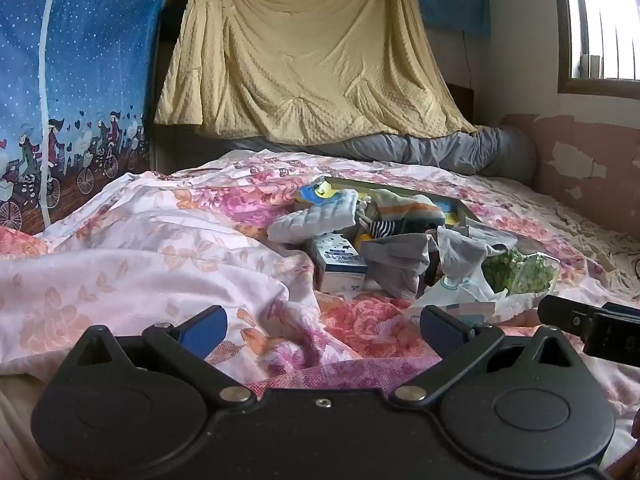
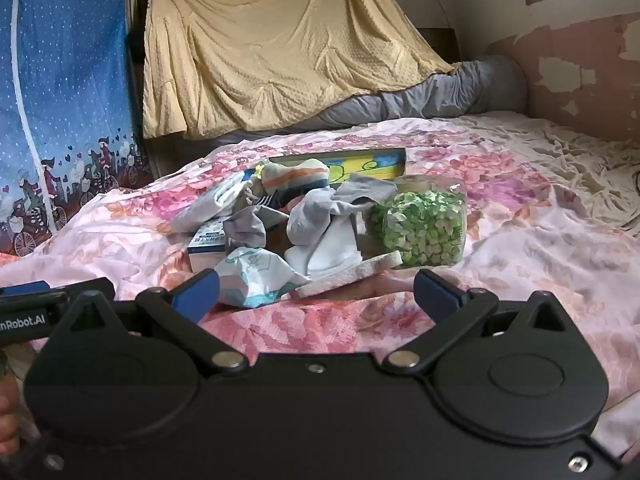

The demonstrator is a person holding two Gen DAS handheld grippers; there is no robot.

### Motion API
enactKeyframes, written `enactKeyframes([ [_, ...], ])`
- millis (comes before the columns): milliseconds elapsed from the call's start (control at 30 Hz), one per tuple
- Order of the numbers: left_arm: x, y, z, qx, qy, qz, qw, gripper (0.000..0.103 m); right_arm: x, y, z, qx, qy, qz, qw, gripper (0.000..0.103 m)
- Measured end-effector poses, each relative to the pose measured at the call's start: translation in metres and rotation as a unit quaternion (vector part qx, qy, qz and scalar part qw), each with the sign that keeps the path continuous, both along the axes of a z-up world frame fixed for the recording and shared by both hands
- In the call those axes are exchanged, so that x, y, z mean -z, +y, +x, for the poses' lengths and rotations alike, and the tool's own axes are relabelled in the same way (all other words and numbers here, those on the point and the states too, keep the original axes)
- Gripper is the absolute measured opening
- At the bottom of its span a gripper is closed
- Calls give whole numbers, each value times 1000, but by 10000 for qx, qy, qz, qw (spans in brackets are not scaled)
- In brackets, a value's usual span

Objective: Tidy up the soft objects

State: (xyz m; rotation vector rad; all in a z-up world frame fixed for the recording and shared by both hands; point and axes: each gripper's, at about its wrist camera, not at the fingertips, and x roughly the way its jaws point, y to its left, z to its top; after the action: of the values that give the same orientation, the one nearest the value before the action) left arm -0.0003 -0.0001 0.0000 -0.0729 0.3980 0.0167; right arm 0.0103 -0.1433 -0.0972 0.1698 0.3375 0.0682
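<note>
A heap of soft things lies on the floral bedspread (image 1: pixel 160 240): a grey sock (image 2: pixel 246 228), a grey-and-white sock (image 2: pixel 320 220), a striped sock (image 2: pixel 296 178), a pale cloth (image 1: pixel 312 216) and a crumpled white-and-teal pack (image 2: pixel 256 276). Among them sit a small box (image 1: pixel 340 264), a white foam slab (image 2: pixel 352 274) and a clear jar of green bits (image 2: pixel 420 224). My left gripper (image 1: pixel 324 326) is open, short of the heap, nothing between its fingers. My right gripper (image 2: pixel 316 292) is open too, with the teal pack just beyond its left finger (image 2: pixel 198 290).
A flat colourful picture board (image 2: pixel 360 162) lies behind the heap. A yellow blanket (image 1: pixel 304 60) hangs at the back over a grey rolled quilt (image 1: pixel 460 148). A blue patterned curtain (image 1: pixel 72 80) stands to the left, a peeling pink wall (image 2: pixel 580 72) to the right.
</note>
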Motion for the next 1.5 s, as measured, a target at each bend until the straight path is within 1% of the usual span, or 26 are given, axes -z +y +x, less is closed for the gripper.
enactKeyframes([
  [1500,0,0,0,-2,9,-60,10000,102,0,1,1,16,23,-47,10000,103],
])
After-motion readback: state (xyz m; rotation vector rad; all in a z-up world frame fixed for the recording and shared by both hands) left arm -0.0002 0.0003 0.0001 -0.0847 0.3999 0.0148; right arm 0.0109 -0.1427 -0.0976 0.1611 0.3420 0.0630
